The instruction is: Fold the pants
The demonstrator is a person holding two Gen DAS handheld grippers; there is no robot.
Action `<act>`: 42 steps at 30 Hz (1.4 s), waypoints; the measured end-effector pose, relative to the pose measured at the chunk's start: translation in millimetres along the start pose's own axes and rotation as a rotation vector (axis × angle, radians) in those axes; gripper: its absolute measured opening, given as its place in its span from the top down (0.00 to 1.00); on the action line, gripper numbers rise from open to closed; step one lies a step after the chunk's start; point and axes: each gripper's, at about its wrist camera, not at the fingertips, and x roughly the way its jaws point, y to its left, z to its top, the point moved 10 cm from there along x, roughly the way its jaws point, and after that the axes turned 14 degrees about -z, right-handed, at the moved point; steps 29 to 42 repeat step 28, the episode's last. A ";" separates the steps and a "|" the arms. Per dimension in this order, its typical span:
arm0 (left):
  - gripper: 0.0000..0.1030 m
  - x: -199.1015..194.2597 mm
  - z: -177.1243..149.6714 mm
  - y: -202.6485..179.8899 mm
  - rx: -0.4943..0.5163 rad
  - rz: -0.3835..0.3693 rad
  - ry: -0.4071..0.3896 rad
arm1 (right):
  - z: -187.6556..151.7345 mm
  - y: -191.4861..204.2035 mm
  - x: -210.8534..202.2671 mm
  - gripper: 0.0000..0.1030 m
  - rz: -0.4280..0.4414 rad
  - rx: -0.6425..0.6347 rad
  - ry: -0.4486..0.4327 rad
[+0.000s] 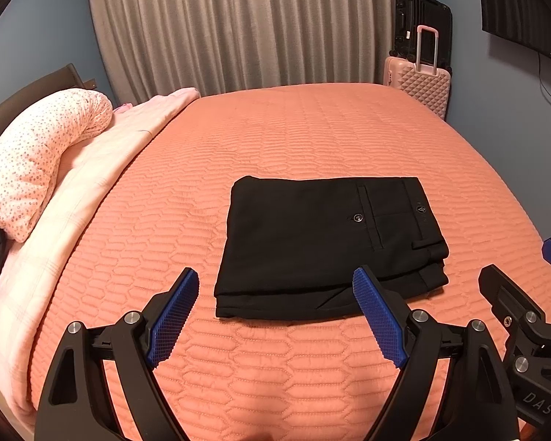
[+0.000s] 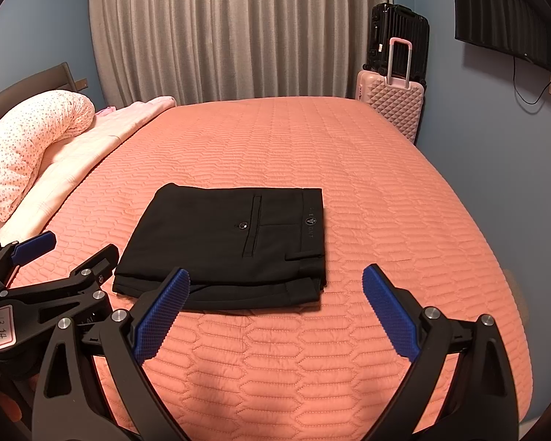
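Black pants (image 1: 323,246) lie folded into a flat rectangle on the orange quilted bed (image 1: 275,139), back pocket and waistband up, waistband to the right. They also show in the right wrist view (image 2: 231,242). My left gripper (image 1: 275,279) is open and empty, held just above the near edge of the pants. My right gripper (image 2: 275,279) is open and empty, near the pants' front right corner. The right gripper also shows at the right edge of the left wrist view (image 1: 525,264), and the left gripper at the left of the right wrist view (image 2: 80,242).
A dotted pink pillow (image 1: 36,161) and a pale pink blanket (image 1: 103,169) lie along the bed's left side. A pink suitcase (image 1: 418,81) and a black suitcase (image 1: 422,22) stand beyond the far right corner. Grey curtains (image 1: 246,25) hang behind.
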 end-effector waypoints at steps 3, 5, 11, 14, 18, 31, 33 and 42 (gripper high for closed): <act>0.18 -0.2 0.3 0.5 0.007 0.010 -0.002 | -0.3 -0.4 0.3 0.09 0.000 0.001 0.000; 0.18 -1.3 0.8 0.4 0.020 0.021 -0.006 | -0.3 -0.9 0.1 0.09 -0.001 0.002 -0.002; 0.17 -1.5 0.7 1.7 0.020 0.031 -0.008 | -1.5 0.1 0.9 0.09 -0.005 0.000 0.000; 0.17 -1.6 1.0 1.4 -0.005 -0.011 -0.017 | -1.4 -1.9 1.9 0.09 -0.008 0.001 0.000; 0.17 -2.6 3.1 -2.1 -0.007 -0.050 -0.025 | -2.0 -3.1 2.4 0.09 -0.010 0.005 0.000; 0.17 -3.8 6.2 -2.2 -0.010 -0.058 -0.028 | -3.3 -4.9 2.1 0.09 -0.016 0.008 -0.001; 0.17 -3.8 6.2 -2.2 -0.010 -0.058 -0.028 | -3.3 -4.9 2.1 0.09 -0.016 0.008 -0.001; 0.17 -3.8 6.2 -2.2 -0.010 -0.058 -0.028 | -3.3 -4.9 2.1 0.09 -0.016 0.008 -0.001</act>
